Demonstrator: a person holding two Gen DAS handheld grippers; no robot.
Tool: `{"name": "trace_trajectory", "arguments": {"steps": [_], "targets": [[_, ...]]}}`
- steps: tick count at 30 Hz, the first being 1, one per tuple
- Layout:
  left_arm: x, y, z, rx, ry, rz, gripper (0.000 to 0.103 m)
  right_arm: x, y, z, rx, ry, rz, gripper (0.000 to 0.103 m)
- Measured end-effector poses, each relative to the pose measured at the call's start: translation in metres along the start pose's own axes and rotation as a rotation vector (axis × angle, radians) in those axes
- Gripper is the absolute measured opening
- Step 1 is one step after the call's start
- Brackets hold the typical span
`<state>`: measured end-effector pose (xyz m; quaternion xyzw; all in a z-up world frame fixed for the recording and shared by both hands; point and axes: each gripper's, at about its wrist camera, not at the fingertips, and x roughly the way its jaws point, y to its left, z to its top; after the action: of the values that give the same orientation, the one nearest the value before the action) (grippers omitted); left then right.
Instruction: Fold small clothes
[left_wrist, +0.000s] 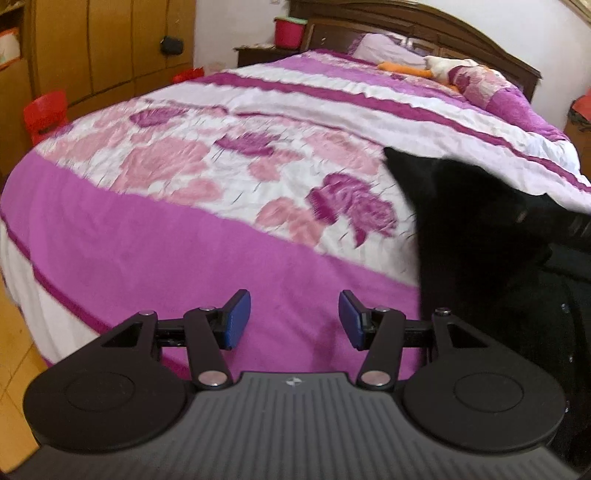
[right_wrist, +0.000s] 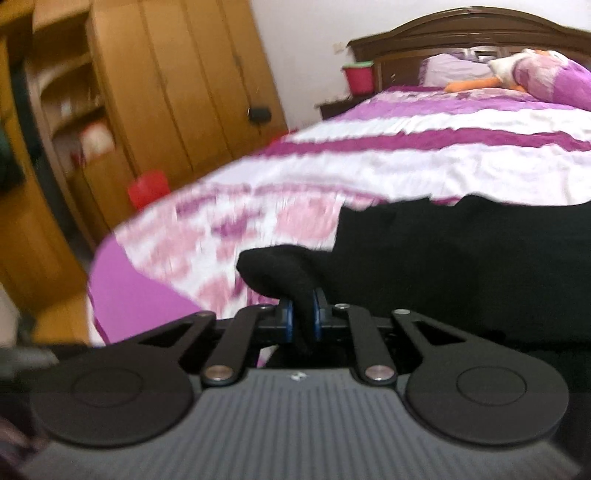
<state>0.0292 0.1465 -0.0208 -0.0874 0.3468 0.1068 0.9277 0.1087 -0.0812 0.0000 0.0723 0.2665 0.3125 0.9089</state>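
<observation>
While your right gripper (right_wrist: 303, 320) is clamped on a fold of the black garment (right_wrist: 461, 266), its blue pads pinch the cloth so that a bunched end pokes up and to the left just above the jaws. From the right wrist view, the rest of that garment spreads away to the right across the near part of the bed (right_wrist: 369, 166), lying on the pink, purple and white flowered cover. Your left gripper (left_wrist: 294, 319) hangs released, its two blue pads (left_wrist: 238, 319) standing apart with nothing between them, over the plain magenta band at the near edge of the cover. In the left wrist view the garment is a dark, blurred mass to the right of that gripper, partly raised off the cover. Farther back, a pillow (left_wrist: 388, 48) rests against the dark wooden headboard (left_wrist: 443, 18), and a red bucket (left_wrist: 290, 31) stands on the bedside stand.
</observation>
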Motion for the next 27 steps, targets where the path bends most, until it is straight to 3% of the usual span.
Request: {"name": "trace_trajectory", "arguments": {"steps": [7, 17, 23, 27], "targets": [[0.001, -0.032, 0.024, 0.06, -0.054, -0.052, 0.059, -0.048, -0.04, 0.028, 0.088, -0.141, -0.062, 0.013], [0.016, -0.094, 0.056, 0.142, -0.124, -0.154, 0.059, -0.092, -0.119, 0.03, 0.223, -0.249, -0.241, 0.012], [0.044, -0.128, 0.062, 0.181, -0.119, -0.179, 0.059, -0.094, -0.177, 0.01, 0.322, -0.241, -0.362, 0.012], [0.066, -0.141, 0.06, 0.197, -0.092, -0.168, 0.059, -0.077, -0.219, -0.01, 0.383, -0.133, -0.415, 0.015]]}}
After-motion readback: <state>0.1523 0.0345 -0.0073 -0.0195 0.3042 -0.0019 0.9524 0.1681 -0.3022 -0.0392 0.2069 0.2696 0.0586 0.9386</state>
